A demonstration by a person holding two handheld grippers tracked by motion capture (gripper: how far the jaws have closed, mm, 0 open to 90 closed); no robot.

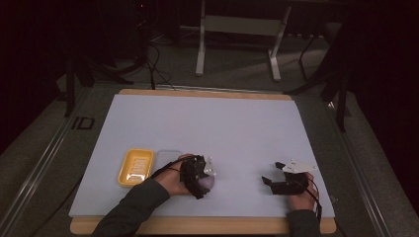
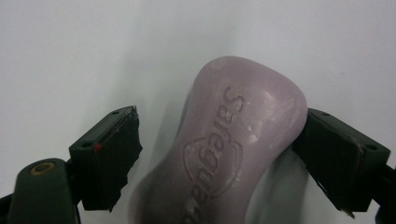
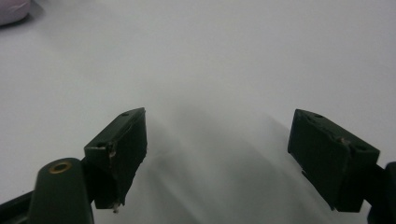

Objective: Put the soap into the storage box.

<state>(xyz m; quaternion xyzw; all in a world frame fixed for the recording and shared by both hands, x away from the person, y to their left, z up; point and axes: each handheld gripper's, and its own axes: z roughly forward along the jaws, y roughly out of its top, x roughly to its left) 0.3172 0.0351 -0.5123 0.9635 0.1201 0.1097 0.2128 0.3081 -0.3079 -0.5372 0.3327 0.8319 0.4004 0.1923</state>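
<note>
— What is the table looking like?

— A pale sheet (image 1: 207, 133) is covering a wooden board (image 1: 197, 226), and a yellow tray (image 1: 135, 167) is lying on it near the front left. Just beside the tray something clear and flat is lying, possibly a lid; the dim light is hiding it. Behind the table the room is sitting dark, with cables and a grey stand (image 1: 237, 29) on the floor.

— And the soap?

— The mauve soap bar (image 2: 224, 149) is lying on the sheet between the left gripper's (image 1: 211, 178) jaws. One pad is touching its side while the other is standing clear, so the jaws are apart.

— The right gripper (image 1: 274, 173)?

— It is resting near the front right, jaws gaping over bare sheet.
</note>
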